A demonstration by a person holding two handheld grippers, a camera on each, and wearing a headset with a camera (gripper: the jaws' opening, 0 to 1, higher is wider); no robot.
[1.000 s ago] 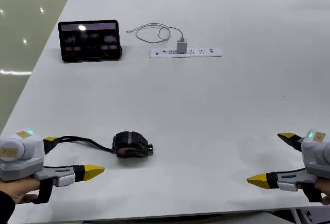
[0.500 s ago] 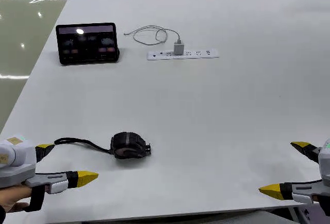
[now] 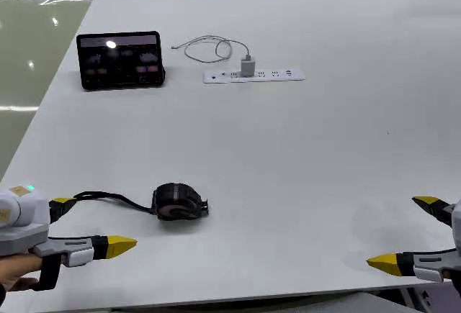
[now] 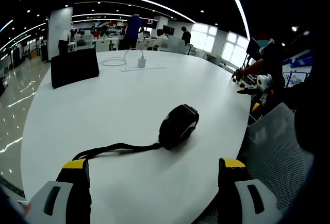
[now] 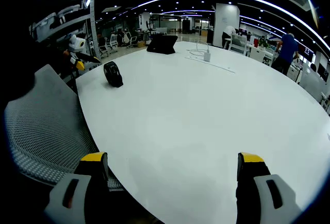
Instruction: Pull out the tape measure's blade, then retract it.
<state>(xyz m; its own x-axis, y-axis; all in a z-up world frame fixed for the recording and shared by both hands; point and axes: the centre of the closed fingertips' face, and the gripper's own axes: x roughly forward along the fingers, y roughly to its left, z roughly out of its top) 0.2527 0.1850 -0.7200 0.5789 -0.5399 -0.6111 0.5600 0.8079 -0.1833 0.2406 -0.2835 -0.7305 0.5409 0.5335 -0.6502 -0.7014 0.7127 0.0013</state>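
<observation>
Tape measure (image 3: 178,202): black, blade retracted, lies near front-left corner of tabletop (image 3: 302,147); case markings too small to read. Strap (image 4: 118,147) trails toward left tool (image 3: 97,221), jaws wide. Right tool (image 3: 402,230) at front-right edge, jaws wide.

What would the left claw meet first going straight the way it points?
Probably the black strap, just ahead of the open left claw; the tape measure sits behind it, slightly right. Depth is unclear in the fisheye.

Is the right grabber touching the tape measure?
Apart. The head view shows wide bare table between the right gripper and the tape measure.
</observation>
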